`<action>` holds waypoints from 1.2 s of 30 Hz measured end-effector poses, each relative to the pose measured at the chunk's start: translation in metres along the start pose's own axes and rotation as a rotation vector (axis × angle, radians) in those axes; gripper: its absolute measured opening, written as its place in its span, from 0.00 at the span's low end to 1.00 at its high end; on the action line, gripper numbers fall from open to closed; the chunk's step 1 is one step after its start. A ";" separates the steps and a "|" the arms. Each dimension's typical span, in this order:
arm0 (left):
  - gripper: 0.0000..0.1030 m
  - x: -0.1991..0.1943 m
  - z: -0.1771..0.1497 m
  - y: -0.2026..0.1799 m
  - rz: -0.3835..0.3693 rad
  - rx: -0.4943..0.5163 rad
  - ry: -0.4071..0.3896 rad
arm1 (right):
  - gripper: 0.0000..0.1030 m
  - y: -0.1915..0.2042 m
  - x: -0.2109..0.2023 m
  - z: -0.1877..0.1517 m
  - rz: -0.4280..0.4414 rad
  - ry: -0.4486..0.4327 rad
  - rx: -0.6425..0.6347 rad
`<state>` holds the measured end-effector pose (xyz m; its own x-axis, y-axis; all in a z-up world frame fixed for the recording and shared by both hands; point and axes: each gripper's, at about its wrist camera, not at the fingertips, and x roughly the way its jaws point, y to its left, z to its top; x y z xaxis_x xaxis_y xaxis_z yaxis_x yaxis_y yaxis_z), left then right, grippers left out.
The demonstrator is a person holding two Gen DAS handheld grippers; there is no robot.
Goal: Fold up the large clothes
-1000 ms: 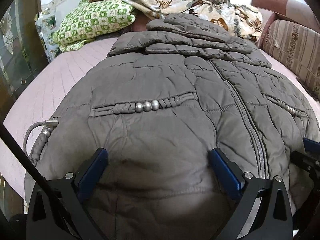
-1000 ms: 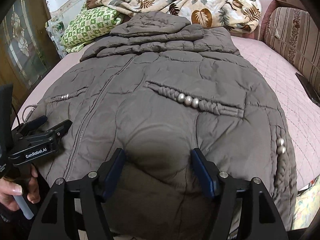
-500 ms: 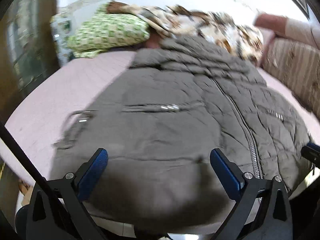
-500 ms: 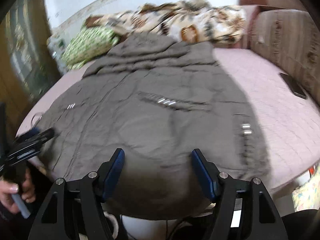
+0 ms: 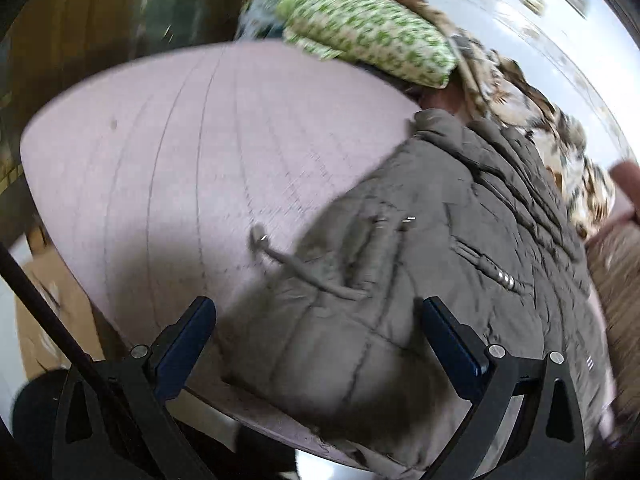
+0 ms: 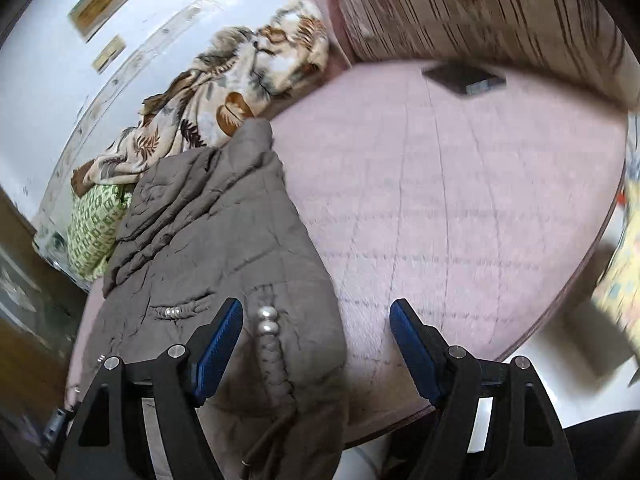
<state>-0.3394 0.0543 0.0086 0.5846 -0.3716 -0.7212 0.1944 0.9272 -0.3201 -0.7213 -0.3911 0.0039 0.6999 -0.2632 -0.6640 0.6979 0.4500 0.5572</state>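
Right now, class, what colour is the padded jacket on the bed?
Grey-brown; the jacket shows best in the right wrist view.

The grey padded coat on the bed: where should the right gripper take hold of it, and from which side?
Probably the coat's near right hem corner beside the braided beaded cord, approached from the bare pink bed cover. That free edge lies flat between the open right gripper's fingers.

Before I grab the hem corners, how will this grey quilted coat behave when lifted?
Likely floppy: the grey quilted coat creases and drapes over the bed edge. Probably bulky yet light, given its puffy quilting. The braided cord with metal beads may swing loose. Both the left gripper and right gripper are open.
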 end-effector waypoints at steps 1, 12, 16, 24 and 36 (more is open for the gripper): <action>0.99 -0.001 0.000 0.000 -0.003 -0.007 -0.010 | 0.78 -0.003 0.000 -0.001 0.016 0.008 0.014; 0.99 -0.004 -0.021 -0.017 -0.036 0.051 0.014 | 0.77 0.039 0.018 -0.042 0.137 0.146 -0.110; 0.99 -0.005 -0.031 -0.035 -0.041 0.121 0.019 | 0.68 0.051 0.019 -0.046 0.103 0.122 -0.192; 0.99 -0.007 -0.036 -0.044 0.006 0.163 -0.019 | 0.62 0.042 0.021 -0.044 0.076 0.101 -0.174; 0.99 -0.007 -0.024 -0.059 0.059 0.247 -0.109 | 0.67 0.044 0.028 -0.042 0.059 0.107 -0.186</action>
<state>-0.3741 0.0011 0.0178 0.6795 -0.3213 -0.6596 0.3355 0.9356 -0.1102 -0.6775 -0.3429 -0.0107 0.7117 -0.1435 -0.6876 0.6088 0.6144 0.5019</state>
